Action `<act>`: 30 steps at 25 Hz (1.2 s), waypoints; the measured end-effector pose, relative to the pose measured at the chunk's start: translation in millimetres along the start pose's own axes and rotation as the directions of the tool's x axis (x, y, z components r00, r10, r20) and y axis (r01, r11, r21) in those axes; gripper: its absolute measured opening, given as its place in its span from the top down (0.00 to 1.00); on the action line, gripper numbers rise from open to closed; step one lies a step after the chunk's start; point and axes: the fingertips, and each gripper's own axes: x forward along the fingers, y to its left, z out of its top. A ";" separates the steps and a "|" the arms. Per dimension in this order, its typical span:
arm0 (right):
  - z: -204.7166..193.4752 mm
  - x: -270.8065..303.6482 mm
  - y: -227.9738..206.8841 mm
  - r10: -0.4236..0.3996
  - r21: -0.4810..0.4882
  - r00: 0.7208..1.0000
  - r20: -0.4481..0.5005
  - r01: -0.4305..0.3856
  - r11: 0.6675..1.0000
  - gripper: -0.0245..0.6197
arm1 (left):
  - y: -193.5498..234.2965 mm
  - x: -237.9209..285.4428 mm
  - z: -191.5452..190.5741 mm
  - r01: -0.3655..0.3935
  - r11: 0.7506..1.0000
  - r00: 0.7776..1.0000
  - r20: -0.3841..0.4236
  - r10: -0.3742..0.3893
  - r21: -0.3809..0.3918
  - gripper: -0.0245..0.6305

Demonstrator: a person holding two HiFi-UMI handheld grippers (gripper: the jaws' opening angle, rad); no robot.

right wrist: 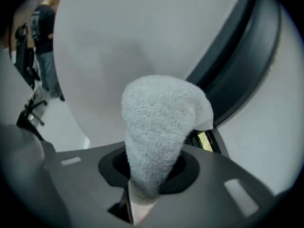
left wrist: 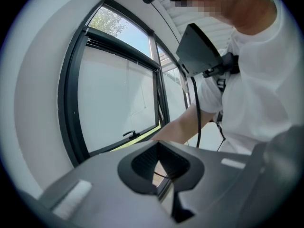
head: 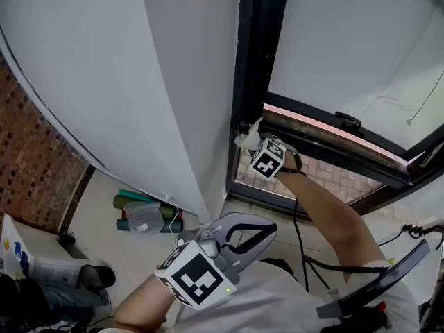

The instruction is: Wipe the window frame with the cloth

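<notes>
A white terry cloth is pinched in my right gripper, which is shut on it. In the head view that right gripper presses the cloth against the inner corner of the dark window frame, where the upright meets the tilted sash bar. The frame runs just behind the cloth's tip. My left gripper hangs low near the person's chest, away from the window, shut on nothing. Its own view looks past the left gripper to the frame and the outstretched arm.
A black window handle sits on the sash to the right of the cloth. A white wall panel borders the frame on the left. Rolled mats lie on the floor below. A person and a chair stand far behind.
</notes>
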 end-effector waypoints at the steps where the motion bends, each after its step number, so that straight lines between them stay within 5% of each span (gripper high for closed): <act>1: 4.3 -3.5 0.2 0.008 -0.068 1.000 -0.023 -0.010 0.998 0.81 | 0.2 -0.3 -0.1 0.000 1.000 1.000 0.003 0.000 0.006 0.93; 8: 26.3 -21.4 -46.0 -0.027 -0.281 0.990 -0.140 -0.014 0.960 0.81 | -0.8 -1.5 2.7 -0.004 0.999 1.000 0.021 0.003 0.043 0.93; 30: 148.2 -204.9 -203.6 -0.300 -0.447 0.947 -0.117 0.220 0.867 0.81 | -9.3 -7.3 18.6 0.040 0.998 0.995 0.092 -0.045 0.057 0.93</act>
